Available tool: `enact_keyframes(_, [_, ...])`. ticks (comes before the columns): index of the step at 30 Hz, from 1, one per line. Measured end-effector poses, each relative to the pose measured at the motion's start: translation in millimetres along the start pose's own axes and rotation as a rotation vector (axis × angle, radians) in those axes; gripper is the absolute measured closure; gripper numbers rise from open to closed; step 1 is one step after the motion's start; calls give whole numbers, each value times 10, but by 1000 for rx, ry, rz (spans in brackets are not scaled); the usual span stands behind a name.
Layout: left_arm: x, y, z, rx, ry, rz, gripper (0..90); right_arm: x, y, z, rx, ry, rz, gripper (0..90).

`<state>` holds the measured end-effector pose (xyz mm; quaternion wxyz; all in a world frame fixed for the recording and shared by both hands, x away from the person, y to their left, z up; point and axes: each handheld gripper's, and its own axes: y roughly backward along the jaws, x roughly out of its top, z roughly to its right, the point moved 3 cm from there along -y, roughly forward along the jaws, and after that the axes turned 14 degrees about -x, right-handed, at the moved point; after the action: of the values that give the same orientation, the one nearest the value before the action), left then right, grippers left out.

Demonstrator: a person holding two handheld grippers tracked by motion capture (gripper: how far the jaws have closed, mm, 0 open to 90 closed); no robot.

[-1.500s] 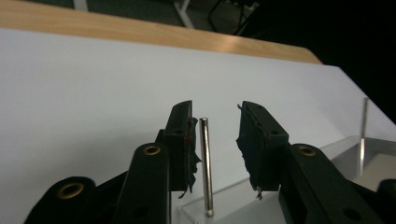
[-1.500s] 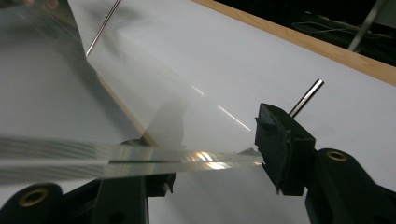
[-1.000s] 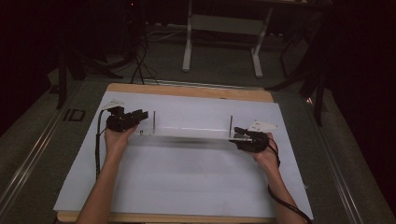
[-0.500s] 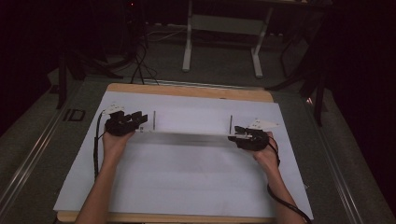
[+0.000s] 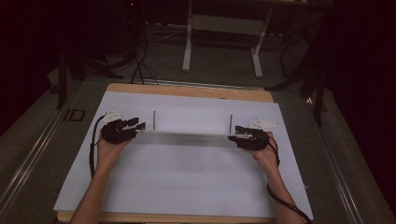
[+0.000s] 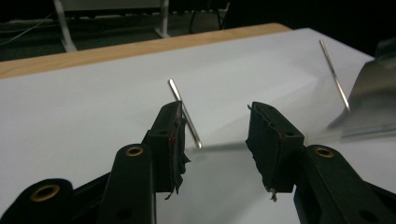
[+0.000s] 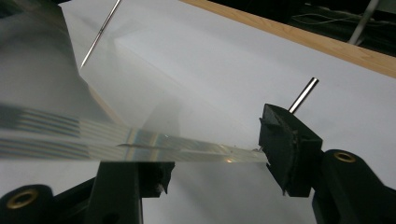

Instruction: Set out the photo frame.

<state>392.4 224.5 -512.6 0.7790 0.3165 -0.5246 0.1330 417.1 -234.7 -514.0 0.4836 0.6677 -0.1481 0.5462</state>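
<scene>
A long clear film sheet runs across the white paper between two thin upright metal pins, the left pin and the right pin. My left gripper sits at the sheet's left end. In the left gripper view it stands open, a pin beside one jaw and the sheet off to the right. My right gripper is at the other end. Its jaws are wide apart, the sheet lying over one jaw and touching the other, next to a pin.
White paper covers a wooden table whose far edge shows bare. Beyond it stand the white legs of a desk frame on dark floor, with cables at the left. A metal rail runs along the table's left side.
The clear sheet, seen earlier as a tall pane between the pins, now looks like a narrow band. Both hands have barely shifted.
</scene>
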Motion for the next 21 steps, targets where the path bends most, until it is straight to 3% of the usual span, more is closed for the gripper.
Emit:
enact_keyframes(5, [-58, 30, 53, -15, -34, -30, 556, 8, -2, 4, 1, -3, -3, 457])
enact_keyframes(9, [-89, 46, 68, -22, -28, -24, 555, 14, -2, 6, 2, -6, -8, 457])
enact_keyframes(14, [-150, 16, 111, -44, -48, -58, 535, 20, -4, 8, 2, -8, -9, 457])
enact_keyframes(16, [-147, -28, 179, -67, -88, -60, 530, 21, -5, 8, 2, -10, -10, 457])
enact_keyframes(21, [-98, -114, 262, -83, -126, -32, 485, 25, -6, 9, 2, -12, -13, 457])
